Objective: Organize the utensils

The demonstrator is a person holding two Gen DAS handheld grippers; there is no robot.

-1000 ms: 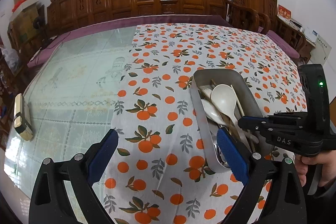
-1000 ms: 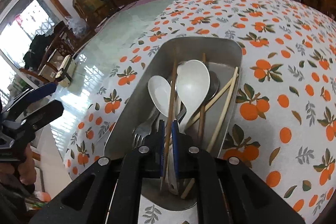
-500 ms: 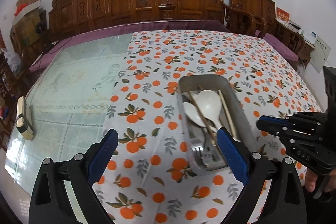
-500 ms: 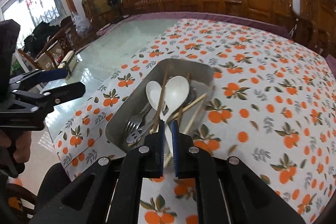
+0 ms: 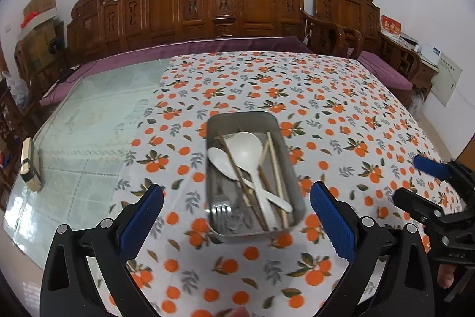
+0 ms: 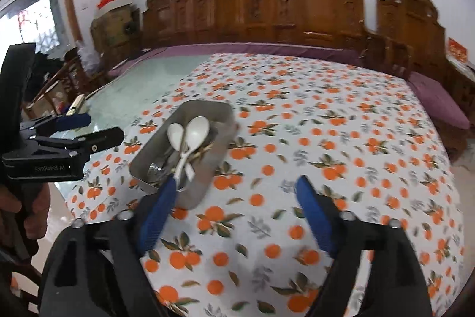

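Metal tray (image 5: 292,165) of utensils sits on the orange-print cloth (image 5: 326,97), both tools released.

Inside the tray lie two white spoons (image 5: 246,150), wooden chopsticks (image 5: 274,165) and a fork (image 5: 221,208). The left tool (image 5: 236,208) hovers wide-spread at 6 o'clock of the tray, empty; the right tool (image 6: 230,213), also spread and empty, hangs over the surface at the tray's 4 o'clock.

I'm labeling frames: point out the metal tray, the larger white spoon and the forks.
metal tray (image 5: 242,118): left wrist view, bare far wall.
larger white spoon (image 5: 245,150): left wrist view, its bowl.
forks (image 5: 221,210): left wrist view, the tines.
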